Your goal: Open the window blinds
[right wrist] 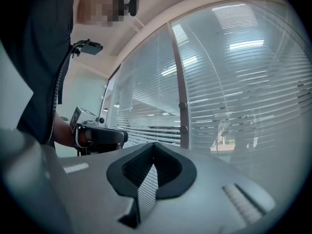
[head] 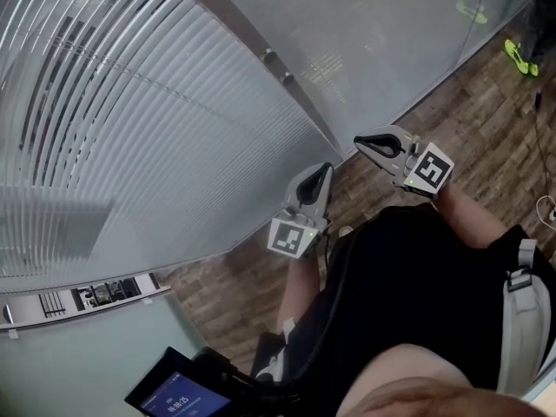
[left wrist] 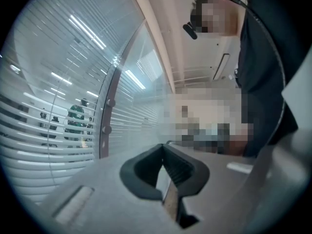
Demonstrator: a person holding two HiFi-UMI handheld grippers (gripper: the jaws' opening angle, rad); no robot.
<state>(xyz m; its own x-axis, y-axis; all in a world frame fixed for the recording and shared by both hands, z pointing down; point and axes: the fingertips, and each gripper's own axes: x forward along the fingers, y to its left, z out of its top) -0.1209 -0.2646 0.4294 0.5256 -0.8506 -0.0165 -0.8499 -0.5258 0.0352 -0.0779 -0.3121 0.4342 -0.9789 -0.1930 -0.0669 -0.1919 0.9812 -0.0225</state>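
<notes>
Blinds [head: 130, 120] hang lowered over the big pane left of the post [head: 276, 66], while the left gripper [head: 316, 181] and right gripper [head: 367, 144] are held level near the glass but clear of it, both with jaws pressed together on nothing.

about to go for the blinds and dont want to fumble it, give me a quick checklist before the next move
1. Left gripper empty: ok, jaws together on nothing.
2. Right gripper empty: ok, also shut on nothing.
3. Jaws open for a grab: not ok, both shut.
4. Knobs on the frame in view: ok.
5. A gripper at a knob: not ok, both apart from them.
6. Knobs drive the blinds: cannot tell.
</notes>
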